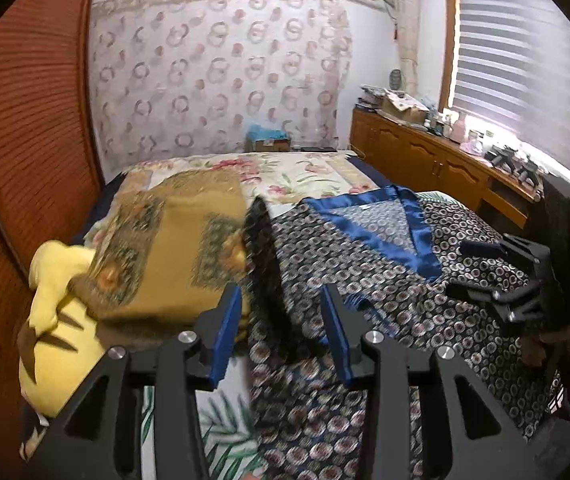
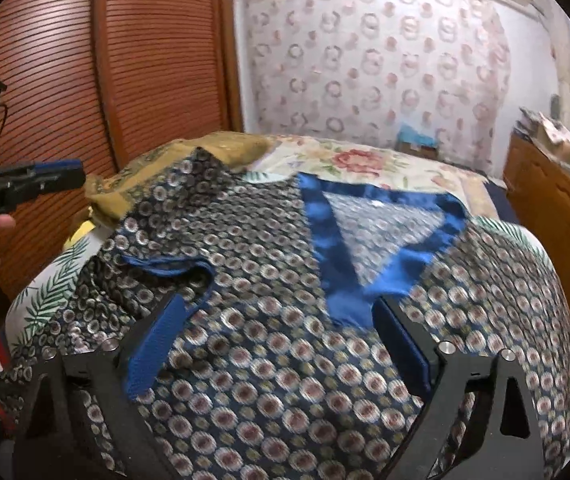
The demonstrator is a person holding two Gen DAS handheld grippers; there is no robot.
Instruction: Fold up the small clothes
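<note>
A dark blue top printed with small rings lies spread on the bed, its shiny blue V collar facing up. In the left wrist view my left gripper stands partly open over the top's left edge. A raised dark fold of the cloth sits between its blue pads, which do not press on it. My right gripper is wide open just above the top, below the collar, with nothing pinched. Each gripper also appears in the other's view: the right gripper, and the left gripper side-on.
A folded mustard blanket and a yellow plush toy lie to the left of the top on the floral bedspread. A slatted wooden wardrobe borders the bed's left side. A cluttered wooden dresser stands under the window on the right.
</note>
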